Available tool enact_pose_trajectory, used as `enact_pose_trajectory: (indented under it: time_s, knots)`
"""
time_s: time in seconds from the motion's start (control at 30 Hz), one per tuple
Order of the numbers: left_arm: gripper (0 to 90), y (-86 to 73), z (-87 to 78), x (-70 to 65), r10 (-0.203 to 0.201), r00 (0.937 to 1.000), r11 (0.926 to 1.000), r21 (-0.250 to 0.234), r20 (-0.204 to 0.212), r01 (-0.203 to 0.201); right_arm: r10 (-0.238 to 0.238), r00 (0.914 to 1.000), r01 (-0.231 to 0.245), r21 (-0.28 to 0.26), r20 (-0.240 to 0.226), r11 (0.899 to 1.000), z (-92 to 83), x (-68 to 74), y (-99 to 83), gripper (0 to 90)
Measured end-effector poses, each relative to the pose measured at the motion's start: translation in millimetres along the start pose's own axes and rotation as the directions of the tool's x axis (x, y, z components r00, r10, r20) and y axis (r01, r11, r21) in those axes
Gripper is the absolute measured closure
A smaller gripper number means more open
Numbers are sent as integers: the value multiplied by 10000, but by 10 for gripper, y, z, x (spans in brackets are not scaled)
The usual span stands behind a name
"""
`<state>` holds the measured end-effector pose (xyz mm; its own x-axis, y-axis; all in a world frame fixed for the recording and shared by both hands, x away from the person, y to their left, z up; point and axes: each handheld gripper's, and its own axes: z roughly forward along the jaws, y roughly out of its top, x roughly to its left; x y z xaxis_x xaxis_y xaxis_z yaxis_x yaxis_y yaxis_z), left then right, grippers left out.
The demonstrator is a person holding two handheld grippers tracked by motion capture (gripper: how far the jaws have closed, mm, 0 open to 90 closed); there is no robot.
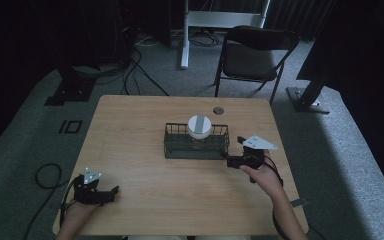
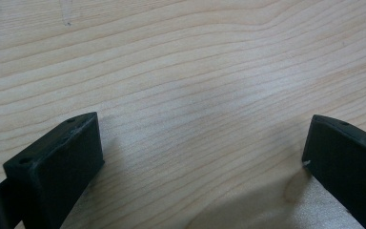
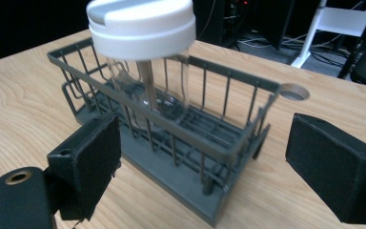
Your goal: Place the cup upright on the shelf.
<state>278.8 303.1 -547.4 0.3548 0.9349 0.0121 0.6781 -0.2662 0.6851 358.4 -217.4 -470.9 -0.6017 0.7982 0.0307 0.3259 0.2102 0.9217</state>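
The right gripper (image 3: 205, 162), a black two-jaw tool topped by a grey three-cornered plate, stood spread wide and empty at the near end of a dark grey wire basket (image 3: 171, 143), its two blocky jaws holding nothing and touching nothing. In the right gripper view the basket lay just ahead of the jaws, its corner reaching into the gap between them (whether a jaw brushed the wire could not be told). The basket was oblong, built of thin upright bars under a flat rim, with a slatted floor. Inside it, beyond the jaws and toward the far end, stood a clear glass jar (image 3: 164, 93) with a broad, round white lid (image 3: 140, 26), smooth and matt, rising above the rim. The jar stood upright on the basket floor.

From the high view the right gripper (image 1: 241, 150) was held in a hand at the basket's right end, on the pale wooden table (image 1: 140, 200) with its long, wavy grain. Past the basket, a small round hole (image 1: 218, 110) was set into the tabletop.

The left gripper (image 2: 202, 157), well apart from the basket at the table's near left corner, was likewise released, its black jaws wide open over bare wood. A dark folding chair (image 1: 255, 55) stood behind the table on grey carpet.
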Motion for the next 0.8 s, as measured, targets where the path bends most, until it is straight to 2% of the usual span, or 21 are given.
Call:
enact_pose_trajectory:
  time_s: [0.53, 0.8]
  knots:
    - [2, 0, 0, 0, 3, 10000, 10000, -1, 1, -3, 494, 9974, -504, 187, 527, 9986, -169, -164, -350, 117]
    - [2, 0, 0, 0, 1, 10000, 10000, 0, 2, -1, 531, 9956, -559, 342, 770, 9979, -233, -214, -485, 116]
